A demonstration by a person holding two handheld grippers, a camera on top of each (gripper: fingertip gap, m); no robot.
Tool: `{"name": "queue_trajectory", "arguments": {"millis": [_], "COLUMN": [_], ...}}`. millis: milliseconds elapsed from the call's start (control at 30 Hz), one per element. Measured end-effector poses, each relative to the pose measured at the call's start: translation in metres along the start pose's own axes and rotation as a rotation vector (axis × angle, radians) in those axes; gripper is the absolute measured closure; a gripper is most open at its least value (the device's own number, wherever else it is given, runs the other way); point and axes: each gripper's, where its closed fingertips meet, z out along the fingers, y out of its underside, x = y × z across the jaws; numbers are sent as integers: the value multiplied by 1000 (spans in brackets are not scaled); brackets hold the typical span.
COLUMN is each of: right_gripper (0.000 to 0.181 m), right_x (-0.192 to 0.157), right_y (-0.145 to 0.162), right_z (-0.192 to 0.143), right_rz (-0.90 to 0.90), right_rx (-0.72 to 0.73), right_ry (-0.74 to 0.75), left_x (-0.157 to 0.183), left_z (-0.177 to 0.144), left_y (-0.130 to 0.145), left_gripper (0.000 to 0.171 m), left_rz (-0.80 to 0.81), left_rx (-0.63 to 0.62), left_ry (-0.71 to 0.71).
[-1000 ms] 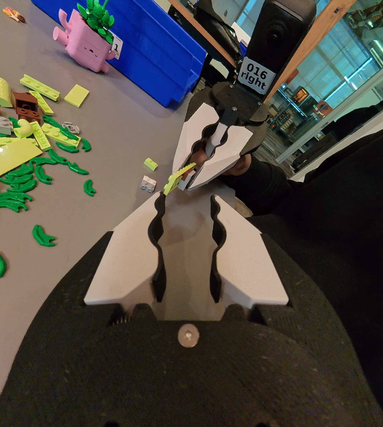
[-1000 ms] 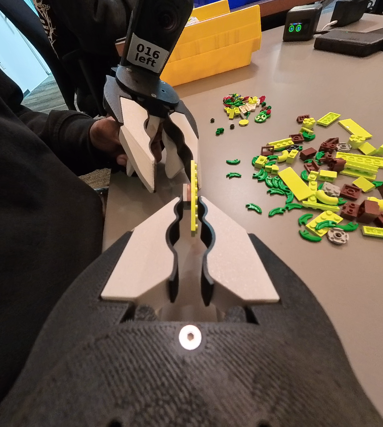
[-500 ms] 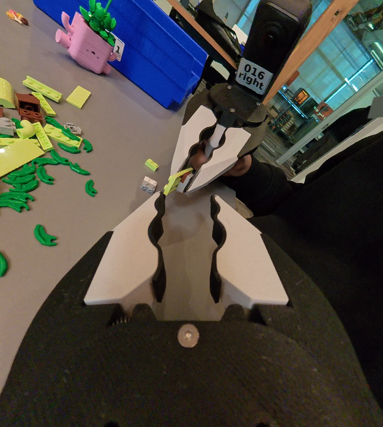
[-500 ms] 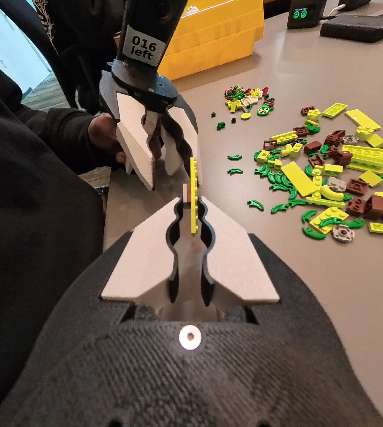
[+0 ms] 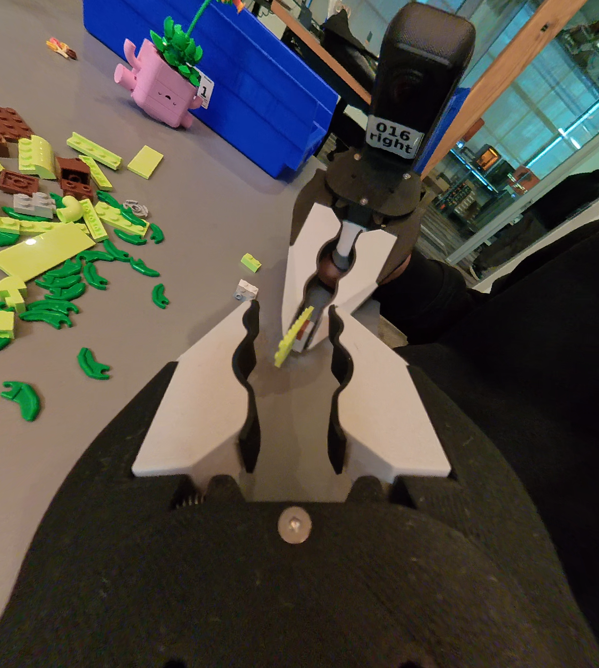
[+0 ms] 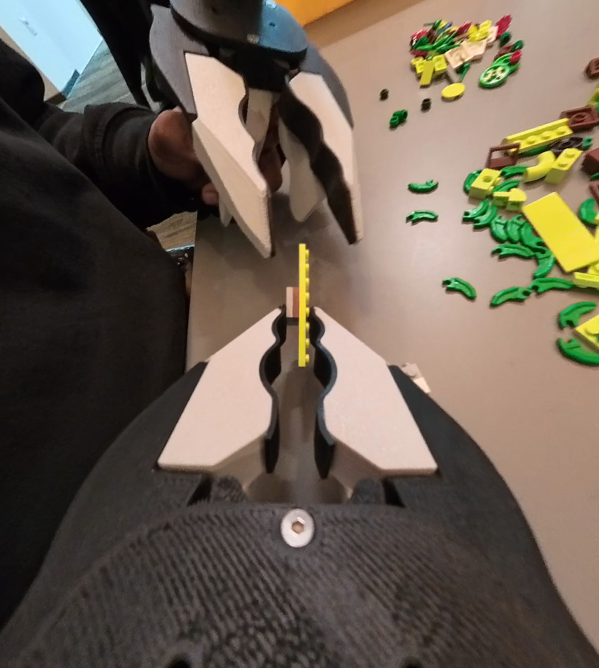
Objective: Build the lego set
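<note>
Fingers [image 5: 218, 379] of the left gripper [image 5: 292, 311], spread wide at frame centre, have closed on the right gripper [image 6: 299, 311]'s pinched lime plate [image 6: 303, 303], readying a handover.

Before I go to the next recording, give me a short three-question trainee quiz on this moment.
1. True or false: the right tongs are shut on a lime-green plate with a small brown piece stuck to one face.
2. Multiple choice: the left tongs are A) shut on a green leaf piece, B) open and empty, C) shut on the plate.
3. Short answer: what stands in front of the blue bin in the left wrist view?

Key
1. True.
2. B: the jaws stand apart with nothing between them, close to the plate's free end.
3. A pink block-shaped pot figure topped with green leaves.
</note>
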Motion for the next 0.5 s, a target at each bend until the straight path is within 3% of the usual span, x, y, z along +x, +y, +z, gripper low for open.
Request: {"name": "queue_trajectory", "arguments": {"millis": [267,500], "right_gripper": [172,172], "right_x": [-1,5], "right_y": [17,19], "right_z": [10,12], "right_rz": [30,50], "right_rx": [-117,-131], "right_ry": [-3,31], "left_x": [-10,-11], "left_z": [-5,-4], "left_y": [2,5], "left_gripper": [134,135], "left_rz": [47,51], "left_rx": [-30,-50], "left_ry": [-73,-82]}}
